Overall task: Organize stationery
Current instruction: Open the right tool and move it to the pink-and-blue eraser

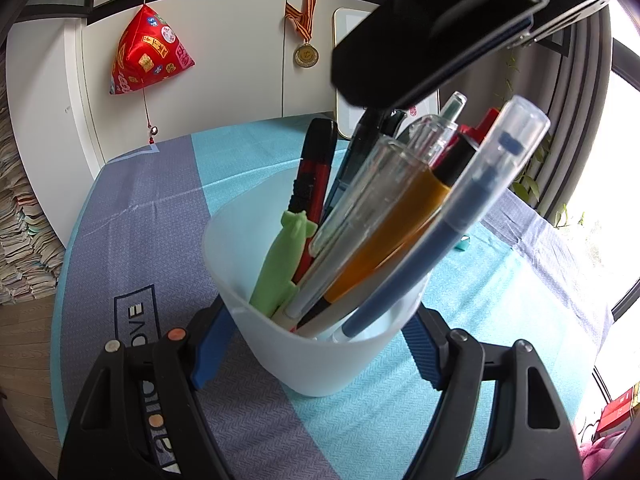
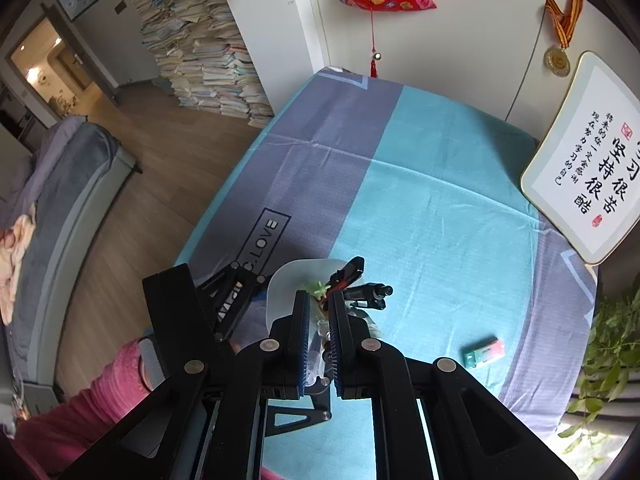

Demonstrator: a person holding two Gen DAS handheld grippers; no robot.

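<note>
— Left gripper (image 1: 316, 344) clamped around the cup (image 1: 320, 344), near edge of the table (image 2: 440, 200). Right gripper (image 2: 319, 344)?
— Narrowly parted around clear pens (image 2: 316, 350); grip impossible to tell.
— Could tip the cup through sideways pull.

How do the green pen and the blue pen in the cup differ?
The green pen is opaque, soft-looking and shaped like a figure with little wings; the blue pen is a plain slim tube with a clear cap. The green pen's top barely clears the cup rim, while the blue pen sticks out far above it. The green pen sits on the left side, the blue pen on the right. Both lean rightward in the same cup.
</note>
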